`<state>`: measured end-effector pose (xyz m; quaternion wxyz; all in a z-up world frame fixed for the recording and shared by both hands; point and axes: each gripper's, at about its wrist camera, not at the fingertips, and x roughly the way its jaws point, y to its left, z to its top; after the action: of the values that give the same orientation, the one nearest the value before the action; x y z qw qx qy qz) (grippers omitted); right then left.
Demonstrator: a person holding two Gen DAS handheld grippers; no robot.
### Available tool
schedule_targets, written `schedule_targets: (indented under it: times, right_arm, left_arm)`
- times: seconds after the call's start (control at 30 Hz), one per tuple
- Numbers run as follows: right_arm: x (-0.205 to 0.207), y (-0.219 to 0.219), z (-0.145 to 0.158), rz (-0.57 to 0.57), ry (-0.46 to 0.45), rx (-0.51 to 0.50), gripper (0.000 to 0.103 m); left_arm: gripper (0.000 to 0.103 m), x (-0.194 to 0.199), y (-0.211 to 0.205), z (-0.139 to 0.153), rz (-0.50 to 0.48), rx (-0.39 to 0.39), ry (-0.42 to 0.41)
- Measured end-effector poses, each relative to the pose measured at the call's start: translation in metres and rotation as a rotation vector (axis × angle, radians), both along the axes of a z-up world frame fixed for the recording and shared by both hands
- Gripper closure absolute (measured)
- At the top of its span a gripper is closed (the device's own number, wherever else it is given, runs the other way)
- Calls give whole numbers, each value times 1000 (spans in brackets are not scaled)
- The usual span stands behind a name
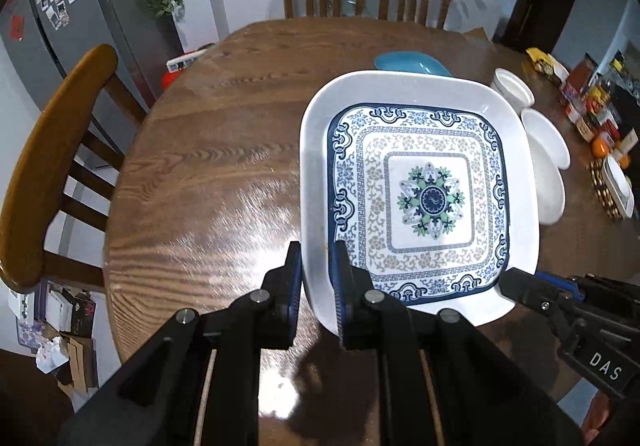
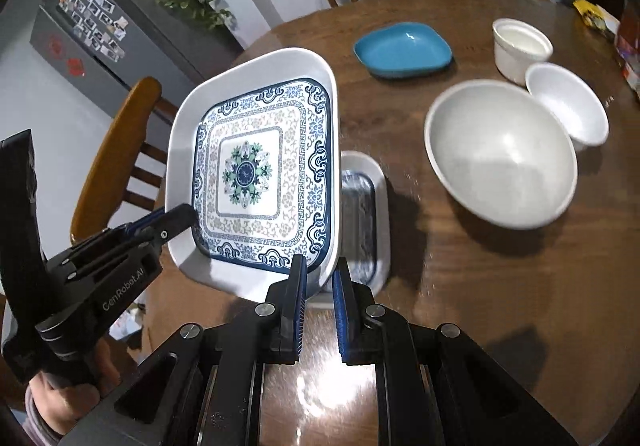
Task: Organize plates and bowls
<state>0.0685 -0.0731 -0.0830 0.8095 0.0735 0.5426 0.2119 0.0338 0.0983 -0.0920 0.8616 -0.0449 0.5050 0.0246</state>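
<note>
Both grippers hold a large square white plate with a blue floral pattern lifted above the round wooden table. My left gripper is shut on its near left rim. My right gripper is shut on its near right rim; it shows in the left wrist view too. The plate is tilted, and my left gripper shows at its left edge. Under the plate lies a smaller patterned rectangular plate. A blue dish lies beyond.
A large white bowl, a smaller white bowl and a white cup stand on the right of the table. Packets and fruit crowd the far right. Wooden chairs stand at the left and far side.
</note>
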Motion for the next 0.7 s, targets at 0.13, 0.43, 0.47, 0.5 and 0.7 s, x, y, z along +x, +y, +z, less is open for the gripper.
schedule_targets:
  times: [0.13, 0.43, 0.47, 0.5, 0.7]
  right_arm:
    - [-4, -8, -12, -14, 34, -5, 89]
    - [-4, -15, -38, -5, 93, -48, 89]
    - [-3, -15, -41, 0, 101, -54, 89]
    - [-2, -14, -43, 3, 105, -59, 89]
    - [6, -8, -51, 4, 126, -72, 88]
  left_arm:
    - [91, -2, -8, -14, -20, -4, 29]
    - [91, -3, -20, -44, -34, -1, 97]
    - [91, -2, -21, -48, -32, -1, 106]
    - [91, -2, -21, -51, -30, -1, 113]
    - [91, 4, -22, -60, -20, 17, 131]
